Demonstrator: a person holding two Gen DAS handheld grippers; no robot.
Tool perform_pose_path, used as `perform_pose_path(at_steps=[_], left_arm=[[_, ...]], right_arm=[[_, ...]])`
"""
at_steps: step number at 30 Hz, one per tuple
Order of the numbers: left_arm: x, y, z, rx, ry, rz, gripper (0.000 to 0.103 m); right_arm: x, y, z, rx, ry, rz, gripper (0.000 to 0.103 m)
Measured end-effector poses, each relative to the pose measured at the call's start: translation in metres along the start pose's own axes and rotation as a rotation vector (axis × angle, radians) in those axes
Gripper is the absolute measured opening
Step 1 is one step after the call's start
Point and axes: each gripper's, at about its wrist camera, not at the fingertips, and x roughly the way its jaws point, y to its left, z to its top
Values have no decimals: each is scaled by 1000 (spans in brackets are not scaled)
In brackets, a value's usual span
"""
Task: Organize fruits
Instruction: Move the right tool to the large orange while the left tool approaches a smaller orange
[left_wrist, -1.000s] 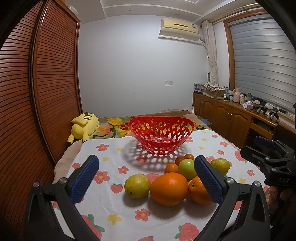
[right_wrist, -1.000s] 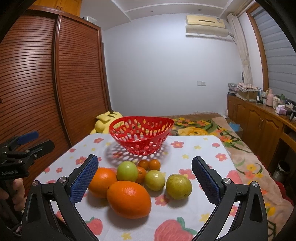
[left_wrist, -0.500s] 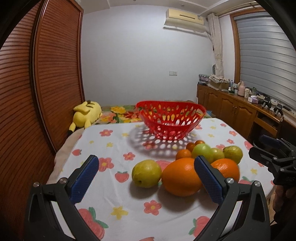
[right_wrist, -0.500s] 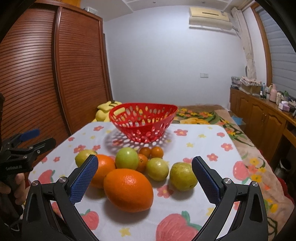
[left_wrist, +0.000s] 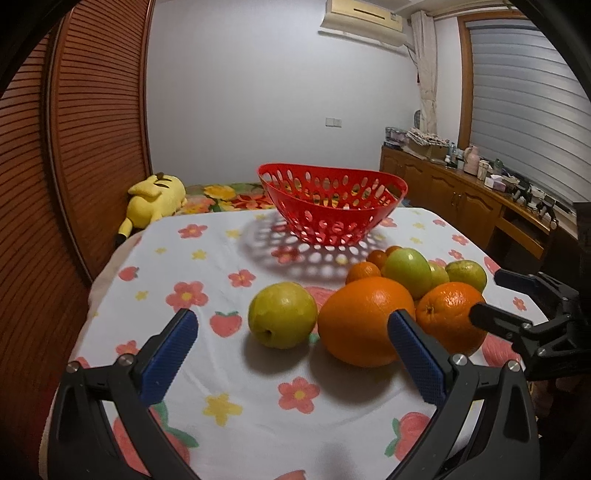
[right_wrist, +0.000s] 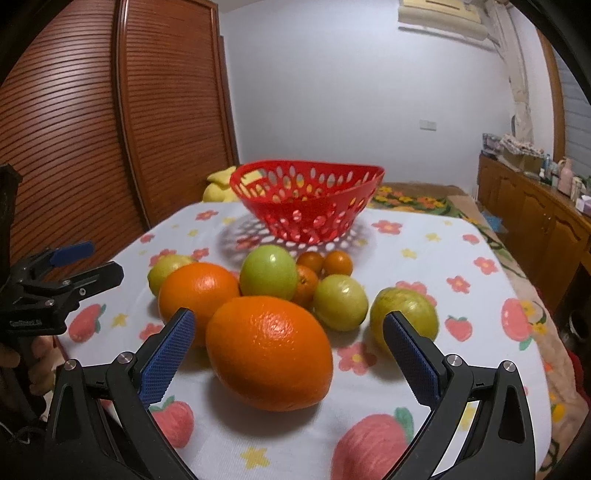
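Hovering low over the flower-and-strawberry printed white tablecloth (left_wrist: 229, 254), the left gripper (left_wrist: 291, 332) is holding its blue-padded fingers spread wide, grasping nothing, with a yellow-green pear-like fruit (left_wrist: 282, 314) lying on the cloth just beyond the gap. The right gripper (right_wrist: 288, 334) is likewise spread wide and gripping nothing, its fingers framing a large oval orange (right_wrist: 269, 354) that sits on the cloth between and just beyond them.

The left wrist view is showing things the right one is mostly hiding: a yellow plush toy (left_wrist: 155, 201) lying whole at the far left edge of the table, and the pear-like fruit in full, whereas the right wrist view is showing only a sliver of each. The right wrist view is revealing more of the pile's far side: a round green apple-like fruit (right_wrist: 269, 272), two small tangerines (right_wrist: 325, 263) side by side behind it, and two more yellow-green fruits at the right, one (right_wrist: 404, 319) partly behind the right finger.

The fruits are sitting clustered and touching one another on the cloth, glossy-skinned, with a second round orange (left_wrist: 452, 317) beside the large one. A red perforated plastic basket (left_wrist: 332, 203) is standing upright behind the pile, apart from it; no fruit is showing through its holes.
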Motion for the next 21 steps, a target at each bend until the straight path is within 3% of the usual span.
perform_pose_path(at_steps=[14, 21], left_arm=[[12, -4, -6, -14, 58, -47, 103], [15, -6, -5, -10, 71, -54, 103]], right_arm=[[31, 3, -11, -25, 106, 51, 103], [39, 5, -16, -37, 165, 90, 90]])
